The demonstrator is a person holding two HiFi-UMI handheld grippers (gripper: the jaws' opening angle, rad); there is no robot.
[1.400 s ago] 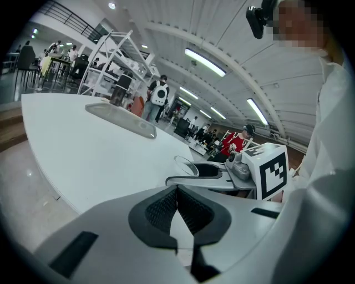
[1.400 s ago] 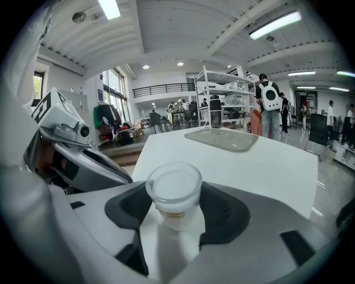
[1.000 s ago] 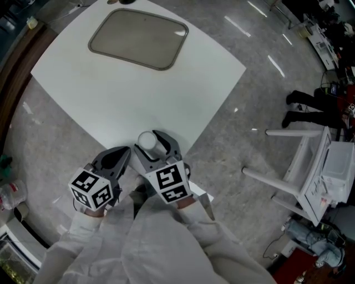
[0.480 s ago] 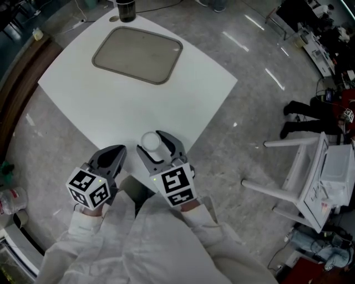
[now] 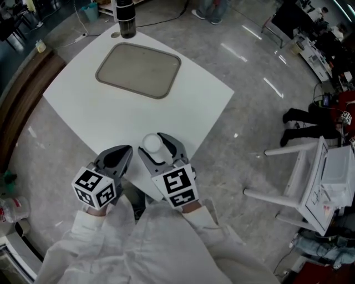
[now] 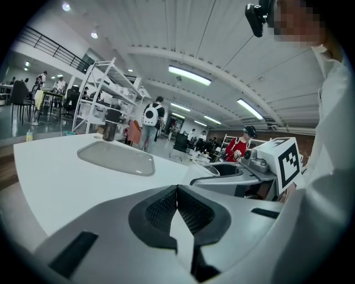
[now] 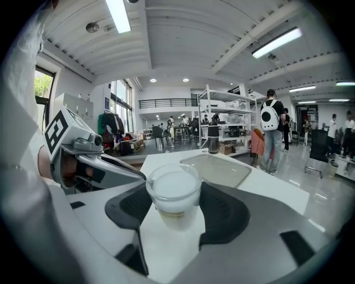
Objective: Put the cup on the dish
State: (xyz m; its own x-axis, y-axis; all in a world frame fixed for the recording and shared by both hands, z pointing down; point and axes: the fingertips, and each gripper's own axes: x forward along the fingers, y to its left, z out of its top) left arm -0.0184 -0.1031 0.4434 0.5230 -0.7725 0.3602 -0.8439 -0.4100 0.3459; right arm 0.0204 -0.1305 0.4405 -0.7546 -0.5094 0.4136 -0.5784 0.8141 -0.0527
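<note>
A clear plastic cup with a milky inside sits between the jaws of my right gripper, which is shut on it above the table's near corner. In the right gripper view the cup stands upright between the dark pads. The dish is a grey rectangular tray lying at the far side of the white table; it also shows as a tray beyond the cup. My left gripper hangs just left of the right one, jaws closed on nothing.
A black bottle stands at the table's far edge behind the tray. A white chair is on the floor to the right, with a person's legs beyond it. People and shelving stand in the background.
The table, tray and bottle have slid lower and further into the head view. Both grippers keep almost the same pose, the cup still held in the right one.
</note>
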